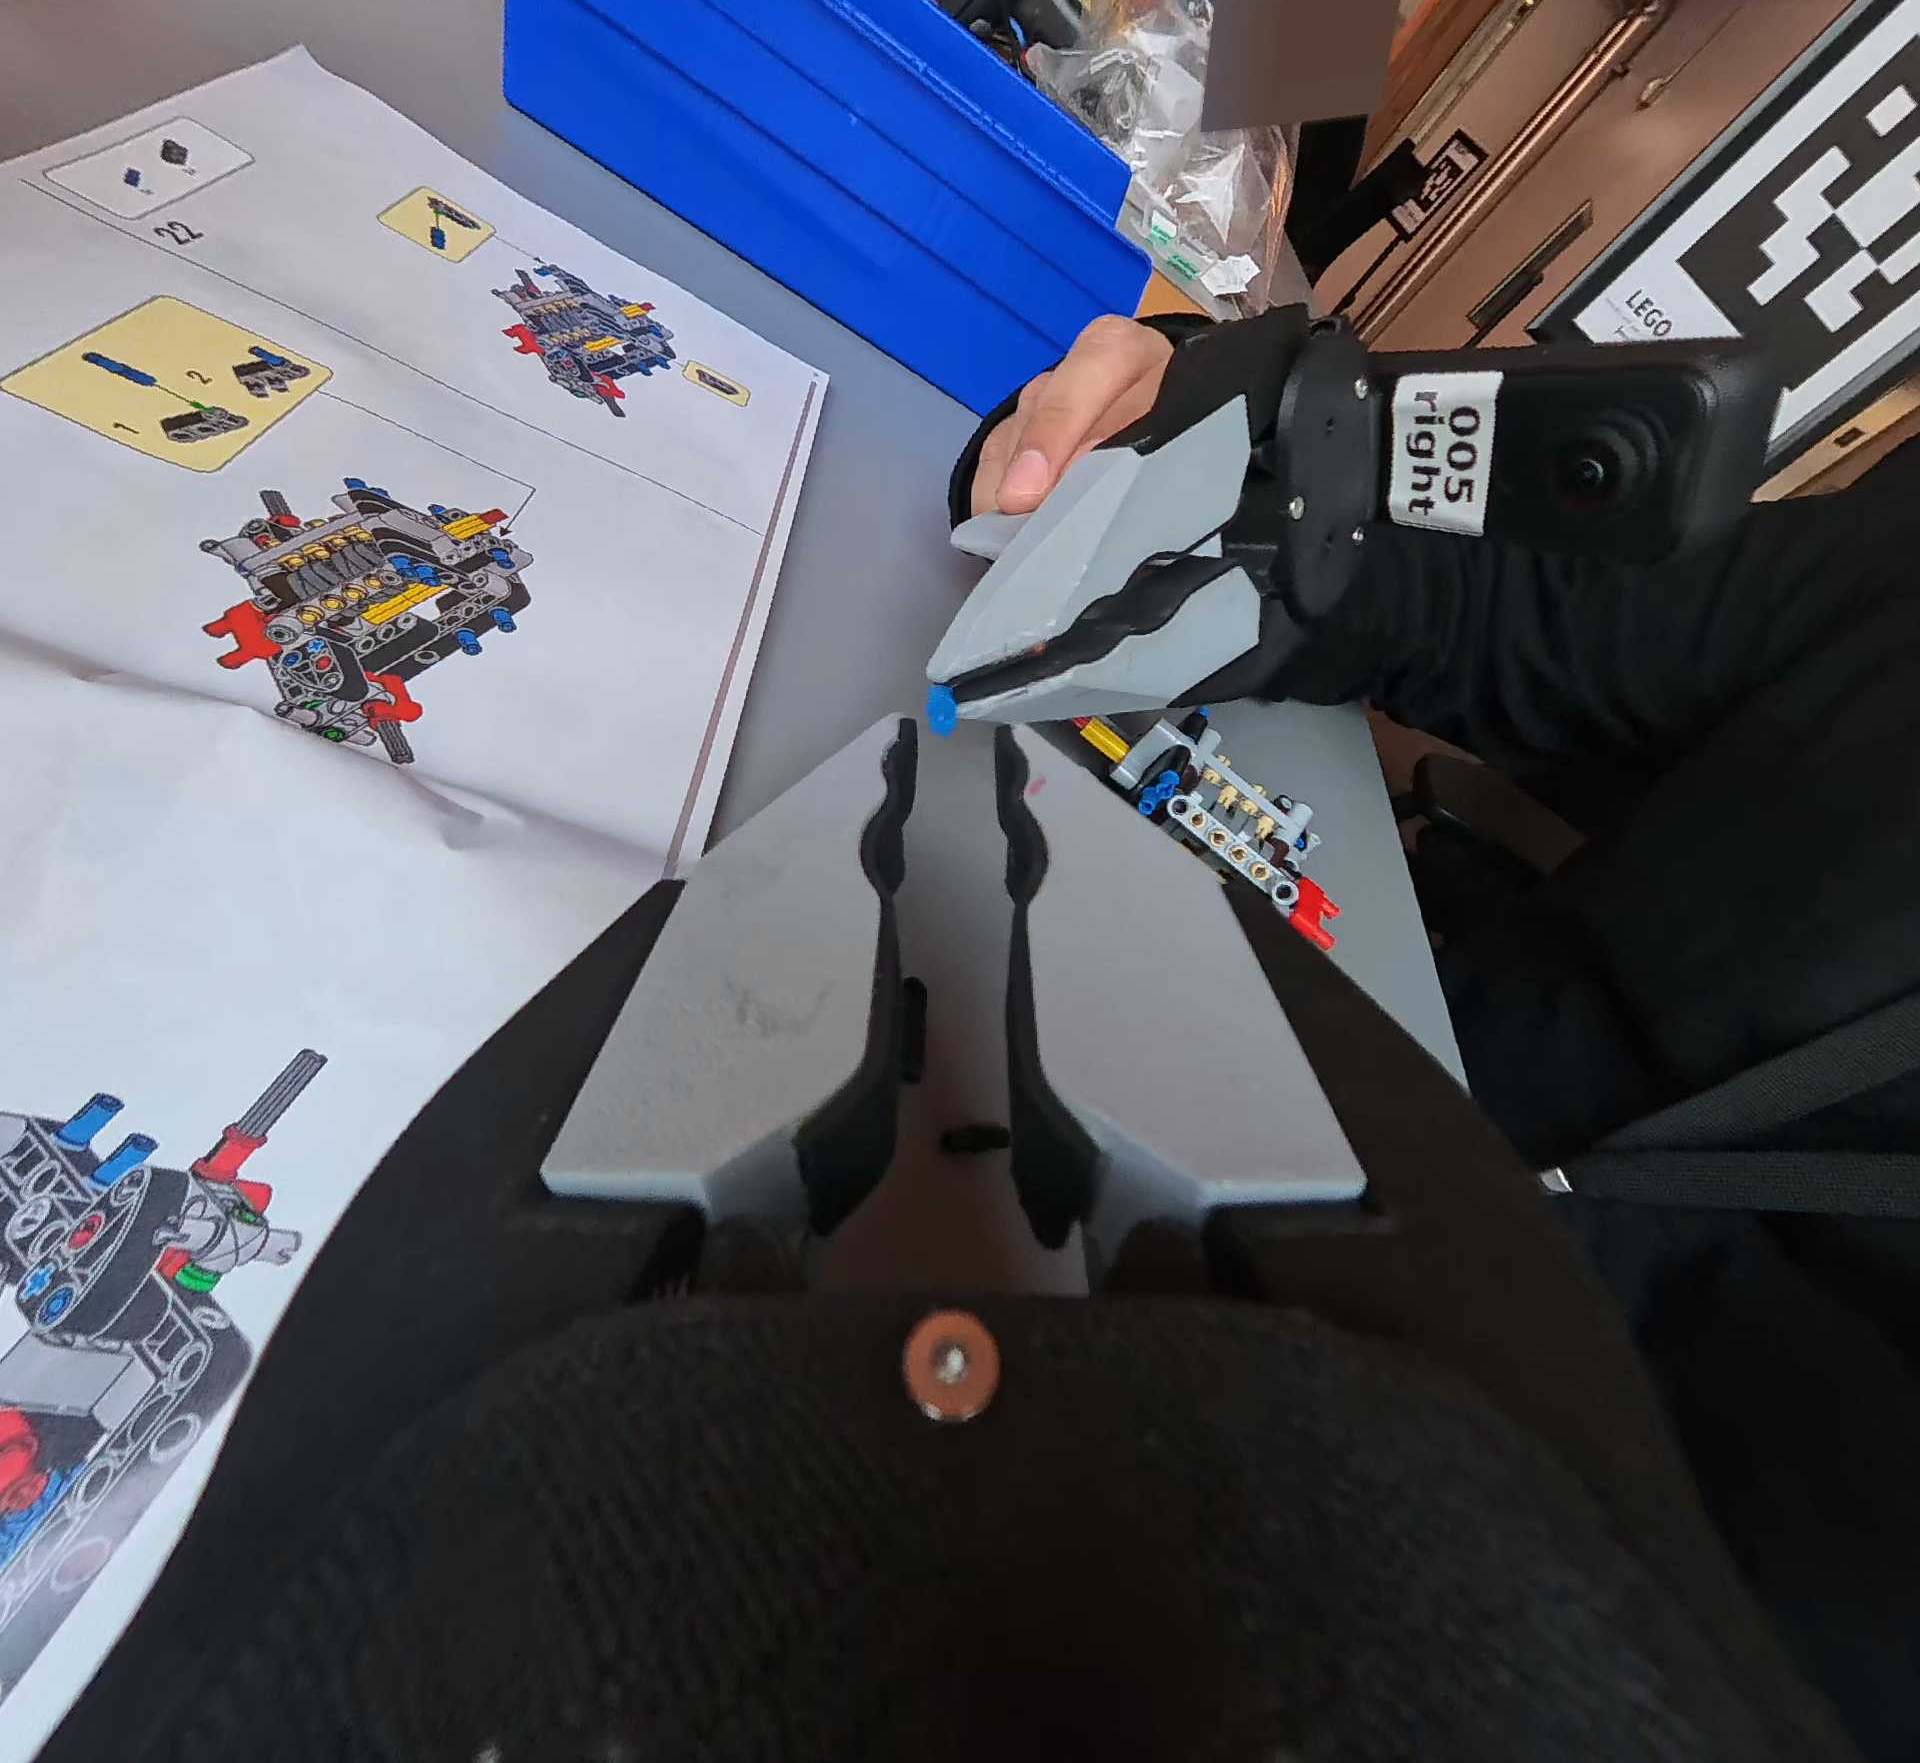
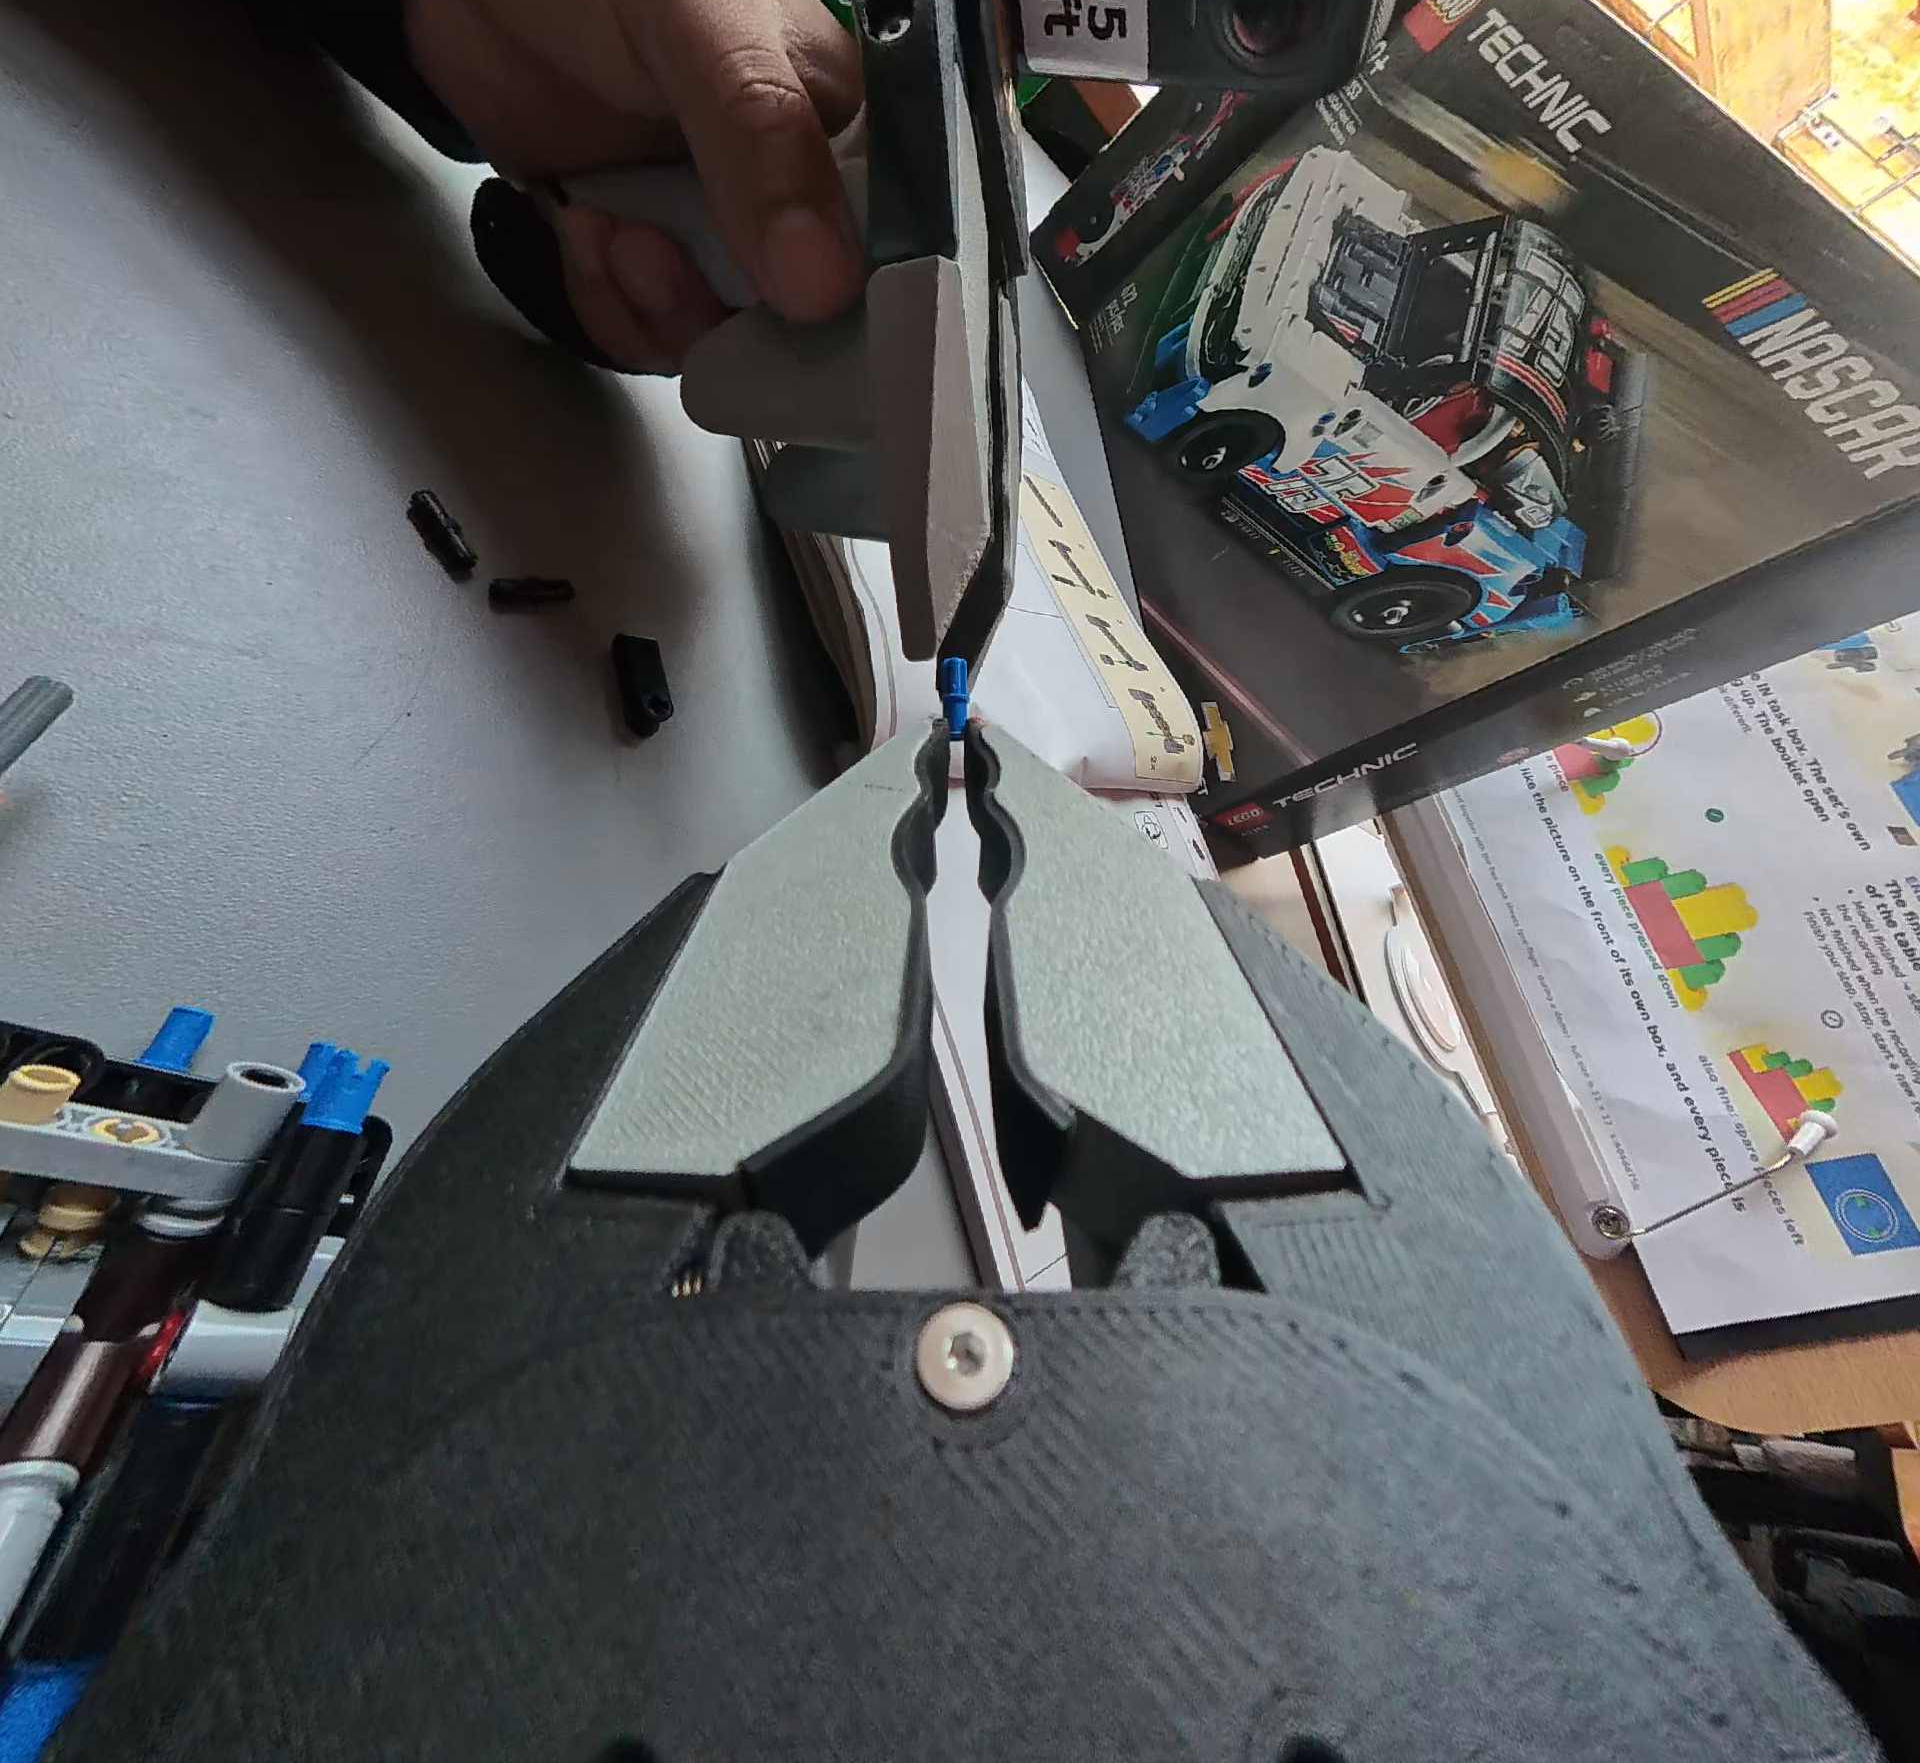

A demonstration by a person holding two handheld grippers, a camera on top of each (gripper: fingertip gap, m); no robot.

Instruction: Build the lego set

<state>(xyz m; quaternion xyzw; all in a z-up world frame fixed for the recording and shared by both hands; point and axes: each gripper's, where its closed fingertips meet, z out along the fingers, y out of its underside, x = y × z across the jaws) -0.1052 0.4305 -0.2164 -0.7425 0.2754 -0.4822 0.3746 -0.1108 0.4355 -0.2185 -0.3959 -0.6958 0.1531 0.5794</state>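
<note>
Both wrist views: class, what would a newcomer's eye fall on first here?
The blue pin pinched at the tips of the right gripper, with the open left gripper close by it. Then the open booklet on the left, and the blue bin behind it.

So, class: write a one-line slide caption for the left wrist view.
Right gripper offers a blue pin to the open left gripper beside the manual.

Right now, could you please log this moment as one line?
right gripper: shut on blue pin | left gripper: open, near pin | model: on table
</note>
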